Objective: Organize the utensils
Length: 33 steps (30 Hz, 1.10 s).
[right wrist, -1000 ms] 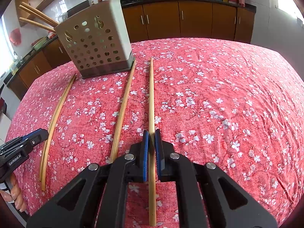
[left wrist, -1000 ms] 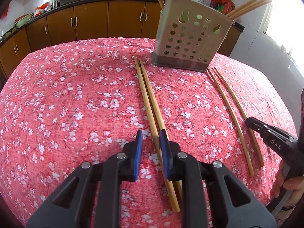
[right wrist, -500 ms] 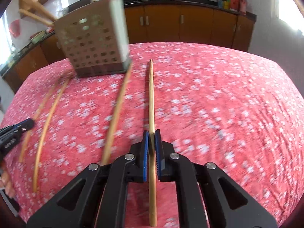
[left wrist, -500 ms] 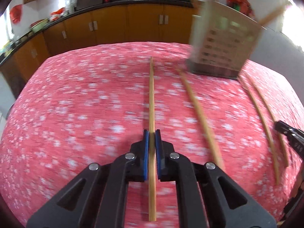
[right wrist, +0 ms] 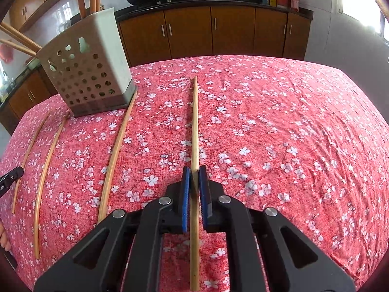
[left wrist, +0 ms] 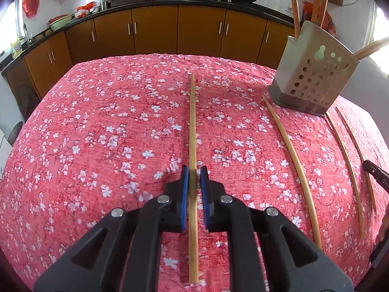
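- Each gripper carries a pale bamboo chopstick above the red floral tablecloth (left wrist: 97, 126). The left gripper (left wrist: 194, 170) has its jaws opening, its chopstick (left wrist: 192, 121) between the blue pads; the right gripper (right wrist: 194, 170) pinches the other chopstick (right wrist: 195, 121).
- Letters on the right gripper's black finger are partly readable: "DA".
- The perforated grey holder (left wrist: 313, 82) stands on the cloth with chopsticks in it; loose ones (left wrist: 291, 155) lie beside it.

Right gripper (right wrist: 194, 171) pinched tight (tilted downward).

The left gripper (left wrist: 194, 174), jaws opening, apparently still pinches a chopstick (left wrist: 192, 121) pointing toward twelve o'clock; holder (left wrist: 316, 77) at two o'clock.
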{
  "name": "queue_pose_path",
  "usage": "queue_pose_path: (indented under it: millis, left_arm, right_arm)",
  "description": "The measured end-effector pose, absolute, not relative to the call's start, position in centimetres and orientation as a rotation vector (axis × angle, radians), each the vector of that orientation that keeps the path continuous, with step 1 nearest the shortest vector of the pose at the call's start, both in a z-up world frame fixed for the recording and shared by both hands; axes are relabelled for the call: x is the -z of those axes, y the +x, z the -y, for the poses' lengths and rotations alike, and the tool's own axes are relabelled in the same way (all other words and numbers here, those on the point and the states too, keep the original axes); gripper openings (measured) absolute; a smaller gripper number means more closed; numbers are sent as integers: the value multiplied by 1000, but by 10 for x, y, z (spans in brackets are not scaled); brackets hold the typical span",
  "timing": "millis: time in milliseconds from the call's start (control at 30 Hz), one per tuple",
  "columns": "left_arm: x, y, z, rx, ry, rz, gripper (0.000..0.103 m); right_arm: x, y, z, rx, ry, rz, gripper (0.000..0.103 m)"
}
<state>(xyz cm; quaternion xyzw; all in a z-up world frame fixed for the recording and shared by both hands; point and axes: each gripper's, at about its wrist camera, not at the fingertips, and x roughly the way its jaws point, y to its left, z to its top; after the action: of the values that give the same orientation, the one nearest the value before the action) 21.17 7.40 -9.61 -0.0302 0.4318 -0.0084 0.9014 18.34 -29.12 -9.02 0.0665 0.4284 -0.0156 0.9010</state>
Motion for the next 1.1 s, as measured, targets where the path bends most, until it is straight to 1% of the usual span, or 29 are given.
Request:
queue_pose_path:
  millis: [1100]
  left_arm:
    - [98, 213, -70, 17, -81, -894, 14]
  right_arm:
    - [90, 182, 290, 31, 143, -883, 10]
